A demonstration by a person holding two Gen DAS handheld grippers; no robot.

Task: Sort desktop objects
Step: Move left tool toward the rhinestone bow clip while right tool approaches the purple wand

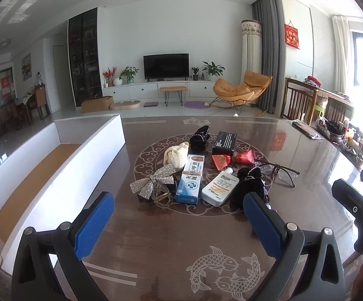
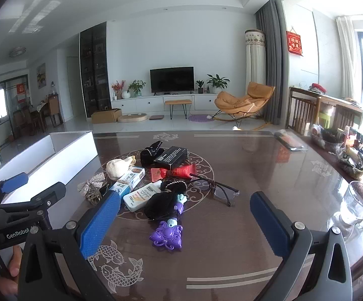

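A heap of small objects lies mid-table: a silver bow clip, a blue-white toothpaste box, a white 377 bottle, a black box, red packets, glasses, a cream plush and a black plush with a purple toy. My left gripper is open and empty, just short of the heap. My right gripper is open and empty, with the purple toy between its fingers' line of view.
A white open box with a brown bottom stands at the table's left. A glass mug and cluttered baskets sit along the right edge. A dark flat item lies at the far right.
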